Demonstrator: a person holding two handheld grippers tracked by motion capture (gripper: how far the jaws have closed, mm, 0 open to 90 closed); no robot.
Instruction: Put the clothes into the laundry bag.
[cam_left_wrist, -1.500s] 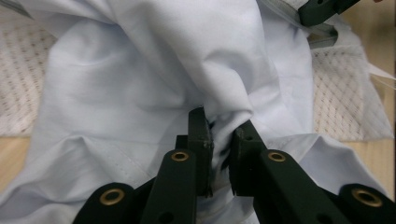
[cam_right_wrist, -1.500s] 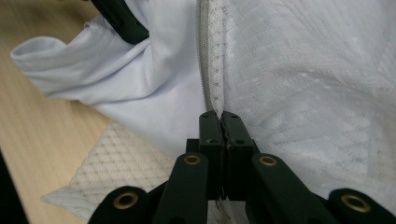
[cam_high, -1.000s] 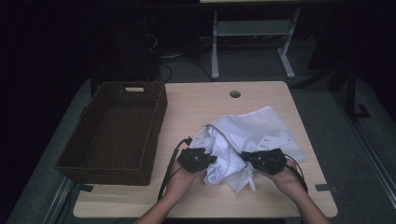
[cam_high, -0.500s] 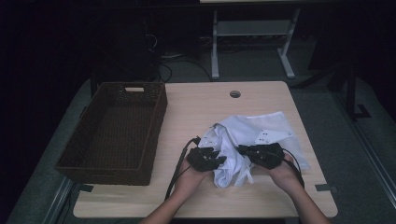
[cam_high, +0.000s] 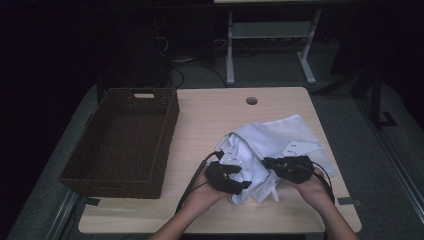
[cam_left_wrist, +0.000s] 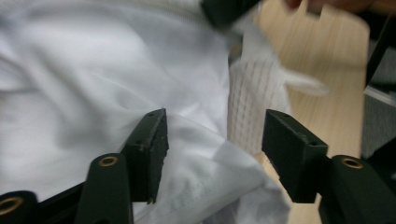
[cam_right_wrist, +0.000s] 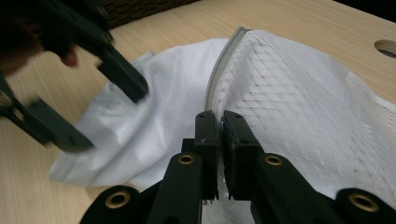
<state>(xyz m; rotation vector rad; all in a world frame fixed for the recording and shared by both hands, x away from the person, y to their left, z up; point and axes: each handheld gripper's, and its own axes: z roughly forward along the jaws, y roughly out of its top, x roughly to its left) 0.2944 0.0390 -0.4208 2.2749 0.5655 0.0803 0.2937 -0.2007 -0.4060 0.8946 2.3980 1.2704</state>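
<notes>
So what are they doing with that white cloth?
A person is handling a crumpled white cloth on a wooden table with two hand-held grippers. The right gripper is pinched shut on the cloth. The left gripper has just been opening, with a fold of cloth lying loose between its jaws. A brown basket sits at the left of the table.

White cloth (cam_high: 265, 150) with mesh weave, dark brown wicker basket (cam_high: 120, 145), pale wood-grain table (cam_high: 210, 115).
</notes>
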